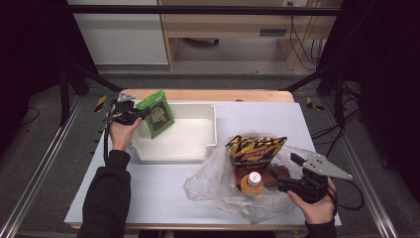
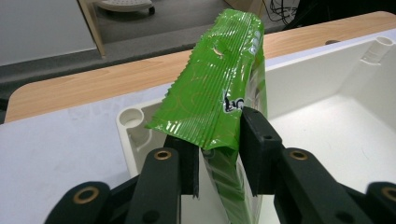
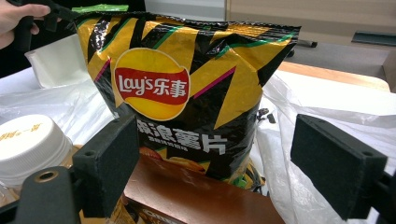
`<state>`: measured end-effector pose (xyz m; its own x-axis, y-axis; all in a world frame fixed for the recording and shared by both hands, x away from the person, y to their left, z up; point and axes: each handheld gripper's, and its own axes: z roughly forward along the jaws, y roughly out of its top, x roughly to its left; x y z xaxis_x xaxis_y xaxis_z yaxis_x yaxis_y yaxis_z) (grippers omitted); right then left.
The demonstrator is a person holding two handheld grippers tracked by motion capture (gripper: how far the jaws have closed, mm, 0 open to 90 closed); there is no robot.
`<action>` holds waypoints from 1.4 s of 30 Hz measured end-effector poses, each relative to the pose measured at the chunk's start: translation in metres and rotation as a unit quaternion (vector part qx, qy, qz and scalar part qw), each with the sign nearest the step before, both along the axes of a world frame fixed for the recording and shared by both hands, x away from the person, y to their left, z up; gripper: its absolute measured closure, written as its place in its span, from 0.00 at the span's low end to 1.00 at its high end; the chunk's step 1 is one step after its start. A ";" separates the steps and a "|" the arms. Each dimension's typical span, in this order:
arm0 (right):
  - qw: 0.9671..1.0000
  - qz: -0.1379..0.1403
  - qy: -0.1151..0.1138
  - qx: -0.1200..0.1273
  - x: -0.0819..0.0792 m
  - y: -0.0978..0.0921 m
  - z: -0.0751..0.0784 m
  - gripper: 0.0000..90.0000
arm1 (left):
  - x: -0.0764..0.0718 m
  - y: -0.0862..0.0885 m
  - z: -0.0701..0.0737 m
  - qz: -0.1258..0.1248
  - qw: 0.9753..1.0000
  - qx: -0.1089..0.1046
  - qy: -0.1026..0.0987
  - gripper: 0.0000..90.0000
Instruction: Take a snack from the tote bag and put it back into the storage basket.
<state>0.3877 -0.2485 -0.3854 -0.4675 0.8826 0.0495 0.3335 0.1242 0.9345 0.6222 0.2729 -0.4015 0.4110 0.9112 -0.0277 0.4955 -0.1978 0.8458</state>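
Note:
My left gripper [image 1: 140, 113] is shut on a green snack packet [image 1: 158, 114], held upright over the left end of the white bin [image 1: 210, 130]. In the left gripper view the jaws pinch the packet [image 2: 219, 93] near its crimped edge, above the bin's corner [image 2: 131, 117]. My right gripper [image 1: 287, 173] stands open at the right, beside a clear plastic bag [image 1: 213, 181]. The bag holds a black-and-yellow Lay's chip bag [image 1: 255, 148], an orange bottle with a white cap [image 1: 253, 181] and a brown box [image 1: 270, 174]. In the right gripper view the chip bag [image 3: 187, 79] stands just beyond the open jaws.
The white table top [image 1: 163, 193] is bare in front of the bin. A wooden edge [image 1: 223, 95] runs along the far side. Metal rails [image 1: 34, 173] flank the table. A person's hands and black sleeves hold both grippers.

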 end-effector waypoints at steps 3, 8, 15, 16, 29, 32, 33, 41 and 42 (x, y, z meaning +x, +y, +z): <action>1.000 0.001 0.000 -0.001 0.000 0.001 0.000 0.18 | 0.001 -0.002 -0.001 0.008 1.000 0.018 0.007 0.71; 1.000 0.001 0.001 -0.001 0.000 0.001 0.000 0.18 | 0.001 0.003 -0.003 0.011 1.000 0.002 0.017 0.61; 1.000 0.002 0.000 0.000 0.000 0.001 0.000 0.18 | -0.009 0.007 -0.001 0.011 1.000 -0.009 0.024 0.55; 1.000 0.003 0.000 0.000 0.000 0.001 0.000 0.18 | -0.011 0.007 0.000 0.014 1.000 -0.010 0.026 0.57; 1.000 0.006 0.003 -0.001 0.000 0.002 -0.001 0.18 | -0.004 -0.002 -0.004 0.041 0.997 -0.011 0.057 0.94; 1.000 0.006 0.004 -0.001 0.000 0.002 -0.001 0.18 | -0.004 -0.004 -0.006 0.042 0.997 -0.009 0.062 0.95; 1.000 0.006 0.004 -0.001 0.000 0.001 -0.001 0.18 | -0.004 -0.003 -0.006 0.038 0.997 -0.008 0.061 0.94; 1.000 0.007 0.003 0.002 0.000 0.002 0.000 0.18 | -0.013 -0.003 0.003 0.024 0.999 -0.014 0.038 0.87; 1.000 0.006 0.002 0.002 0.000 0.002 0.000 0.18 | -0.015 -0.003 0.005 0.021 0.999 -0.015 0.035 0.86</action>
